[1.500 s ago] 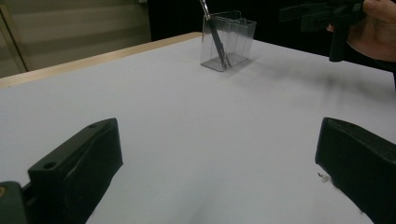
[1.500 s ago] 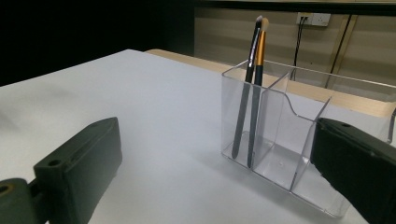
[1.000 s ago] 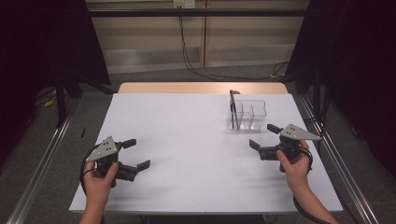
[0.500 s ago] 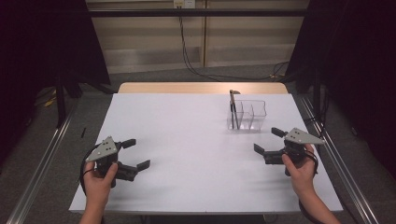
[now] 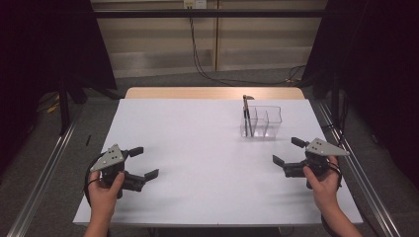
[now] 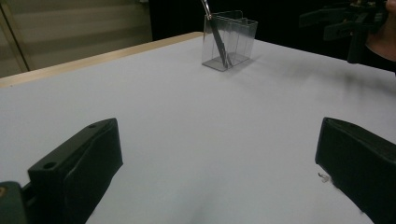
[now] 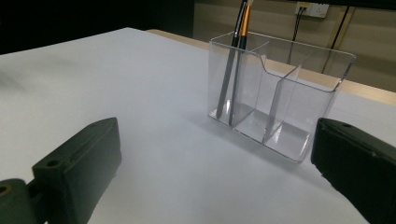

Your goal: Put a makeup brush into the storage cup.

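Room: dark curtains hang at both sides; a pale panelled wall stands at the back with cables (image 5: 197,54) running down it to the grey floor.
Surface: you work at a white table (image 5: 197,143) with a bare wooden strip (image 5: 212,93) along its far edge.
Left gripper (image 5: 140,162): at about 8 o'clock on the table in the high view, held in your left hand (image 5: 105,189). Jaws spread wide, nothing between them, tips aimed toward 3 o'clock. In the left gripper view both jaws sit low over bare white table, far apart.
Organizer (image 5: 261,121): a clear plastic box with divided compartments, at about 2 o'clock on the table, well apart from both grippers. It stands upright.
Pens (image 7: 236,60): two slim ones, one dark and one orange-bodied, lean together in the organizer's end compartment, the left one in the high and right gripper views. Their tops rise above the rim. The other compartments look empty.
Right gripper (image 5: 289,151): at about 4 o'clock on the table, near the right edge, held in your right hand (image 5: 323,185). Jaws wide apart, gripping nothing, tips toward 9 o'clock. From the right gripper view the organizer lies ahead between the two jaws, nearer the right-hand one, not touched.
Cross-check: the left gripper view shows the organizer far off at 12 o'clock and your right gripper at the upper right corner.
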A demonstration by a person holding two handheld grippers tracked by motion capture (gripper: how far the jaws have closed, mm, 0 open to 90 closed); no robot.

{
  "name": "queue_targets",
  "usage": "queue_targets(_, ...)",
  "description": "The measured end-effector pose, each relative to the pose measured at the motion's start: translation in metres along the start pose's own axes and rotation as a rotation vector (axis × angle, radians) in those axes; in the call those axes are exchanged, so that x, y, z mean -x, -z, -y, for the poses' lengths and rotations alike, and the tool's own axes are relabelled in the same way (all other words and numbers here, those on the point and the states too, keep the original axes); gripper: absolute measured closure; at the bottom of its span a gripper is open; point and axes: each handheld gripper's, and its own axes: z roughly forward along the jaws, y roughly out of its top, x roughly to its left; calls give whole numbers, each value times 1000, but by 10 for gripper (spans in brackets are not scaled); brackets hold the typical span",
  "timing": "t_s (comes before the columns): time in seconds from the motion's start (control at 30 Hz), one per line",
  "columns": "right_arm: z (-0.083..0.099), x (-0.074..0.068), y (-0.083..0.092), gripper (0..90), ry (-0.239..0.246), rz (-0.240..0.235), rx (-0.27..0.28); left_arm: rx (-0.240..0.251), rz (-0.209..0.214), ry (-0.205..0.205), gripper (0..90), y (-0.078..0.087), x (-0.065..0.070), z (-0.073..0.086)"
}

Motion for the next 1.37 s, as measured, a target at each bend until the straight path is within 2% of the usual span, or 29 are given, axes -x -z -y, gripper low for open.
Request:
queue_targets(0.67, 10, -2, 14, 10, 16, -15, -4, -5, 2, -7, 4, -1, 0, -1)
queue_targets(1.0, 15, -5, 17, 10, 28, -26, -25, -2, 7, -10, 4, -3, 0, -2)
queue_targets(1.37, 16, -2, 20, 10, 26, -11, -23, 1, 9, -12, 4, -3, -1, -2)
